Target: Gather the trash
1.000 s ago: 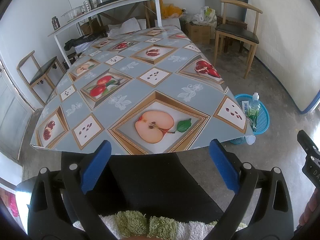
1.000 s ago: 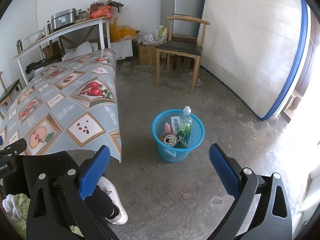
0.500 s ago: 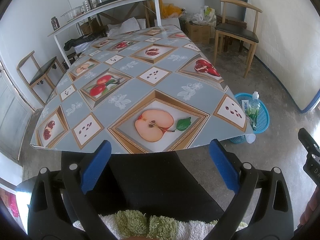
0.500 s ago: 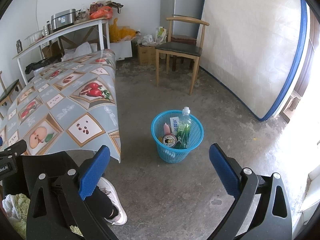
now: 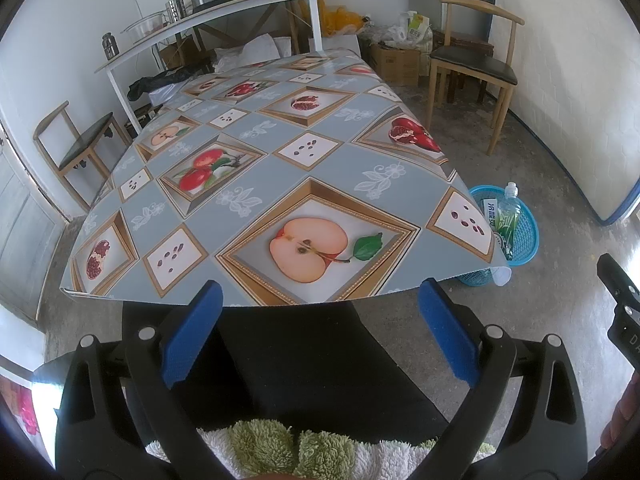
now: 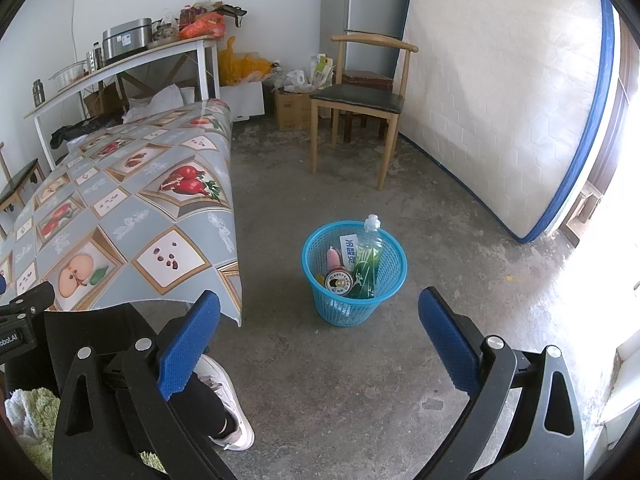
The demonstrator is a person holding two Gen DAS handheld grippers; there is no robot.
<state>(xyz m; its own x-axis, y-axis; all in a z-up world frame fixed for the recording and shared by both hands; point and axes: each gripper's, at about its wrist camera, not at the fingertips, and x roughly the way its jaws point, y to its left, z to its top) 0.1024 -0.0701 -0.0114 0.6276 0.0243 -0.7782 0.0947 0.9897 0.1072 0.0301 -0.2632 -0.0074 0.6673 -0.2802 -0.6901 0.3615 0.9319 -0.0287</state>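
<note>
A blue mesh basket [image 6: 384, 294] stands on the concrete floor right of the table. It holds a green plastic bottle [image 6: 367, 258], a can [image 6: 338, 281], a pink item and a white packet. My right gripper [image 6: 319, 338] hovers open before the basket, nothing between its blue pads. The left wrist view shows the basket [image 5: 525, 236] partly hidden behind the table corner. My left gripper [image 5: 320, 332] is open and held near the table's front edge, above a person's black-clad lap. The fruit-print tablecloth [image 5: 256, 184] carries no loose items.
A wooden chair [image 6: 360, 100] stands beyond the basket, and a mattress [image 6: 500, 100] leans on the right wall. Another chair [image 5: 78, 148] is left of the table. A cluttered white shelf [image 5: 208, 12] and boxes line the back wall. A person's white shoe [image 6: 224, 408] rests on the floor.
</note>
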